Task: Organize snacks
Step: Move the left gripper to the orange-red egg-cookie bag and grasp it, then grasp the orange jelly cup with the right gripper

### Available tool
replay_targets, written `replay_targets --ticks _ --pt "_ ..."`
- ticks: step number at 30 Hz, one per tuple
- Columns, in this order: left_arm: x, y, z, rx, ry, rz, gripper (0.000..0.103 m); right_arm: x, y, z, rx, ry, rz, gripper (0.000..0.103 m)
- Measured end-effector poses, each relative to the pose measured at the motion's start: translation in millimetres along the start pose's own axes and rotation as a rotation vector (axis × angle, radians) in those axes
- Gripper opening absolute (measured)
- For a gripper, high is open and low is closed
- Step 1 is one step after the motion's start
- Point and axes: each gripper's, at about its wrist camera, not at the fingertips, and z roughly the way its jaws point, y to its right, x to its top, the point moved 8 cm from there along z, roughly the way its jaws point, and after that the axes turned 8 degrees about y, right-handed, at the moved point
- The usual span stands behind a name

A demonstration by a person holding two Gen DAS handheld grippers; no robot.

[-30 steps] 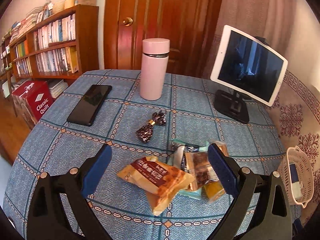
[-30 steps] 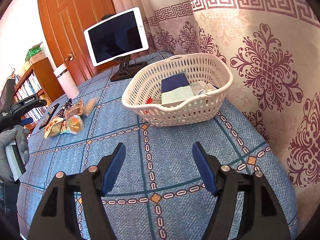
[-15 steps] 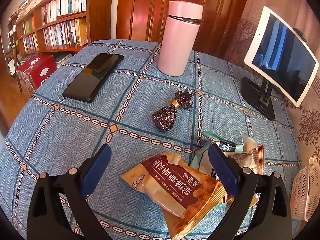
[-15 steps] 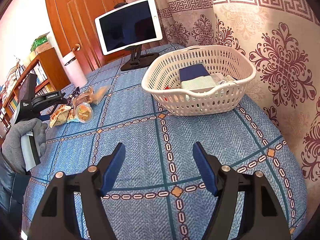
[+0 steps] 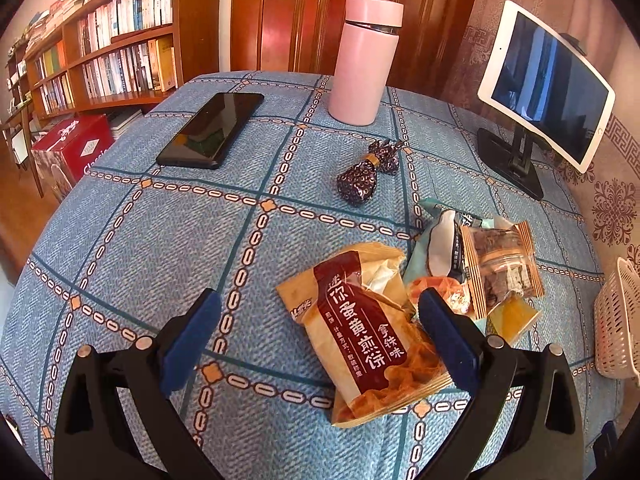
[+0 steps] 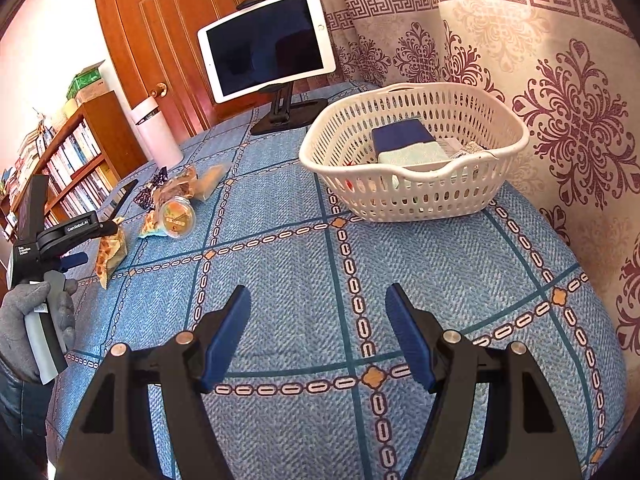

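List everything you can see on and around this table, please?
Snack packets: several, tan, teal, orange; piled on the tablecloth.
Basket: one, white; by the curtain, packets inside.
Flask: one, pink; near the door.
Phone: one, black; lying flat.
Pouch: one, dark patterned; mid-table.
Tablet: one, white; on a black stand.
Bookshelf: one, wooden; beside the table.
Left tool: open, over the snacks.
Right tool: open, empty.
Gloved hand: grey.

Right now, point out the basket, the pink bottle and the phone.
basket (image 6: pixel 404 196), right wrist view, front wall below the rim.
pink bottle (image 5: pixel 362 68), left wrist view, middle of the body.
phone (image 5: pixel 210 130), left wrist view, centre of the dark screen.
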Motion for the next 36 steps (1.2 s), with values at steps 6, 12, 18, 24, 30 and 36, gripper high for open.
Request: replay_targets --ticks 6,12,18,24,30,36 --pt "-10.2 -0.9 3.3 -0.035 -0.031 -0.036 0.1 -0.1 -5.7 0.2 0.005 -0.001 -0.016 0.07" --pt "-13.8 3.1 11.5 0.009 -0.012 0.0 0.098 -0.2 -10.1 1.3 0.002 -0.007 -0.027 0.07" --pt "-16.0 3.6 11.2 -0.029 0.0 -0.01 0.056 -2.1 -24.6 7.6 0.015 -0.027 -0.06 0.07" --pt "-13.0 -14.4 -1.9 -0.025 0.068 -0.063 0.051 -1.5 -48.0 24.8 0.079 -0.076 -0.062 0.07" --pt "-2.4 -25.3 -20.4 -0.036 0.137 -0.093 0.051 2.0 -83.9 54.1 0.135 -0.128 -0.122 0.07" --pt "-0.1 -32.5 -26.8 -0.047 0.169 -0.109 0.051 8.7 -131.3 87.9 0.208 -0.176 -0.205 0.07"
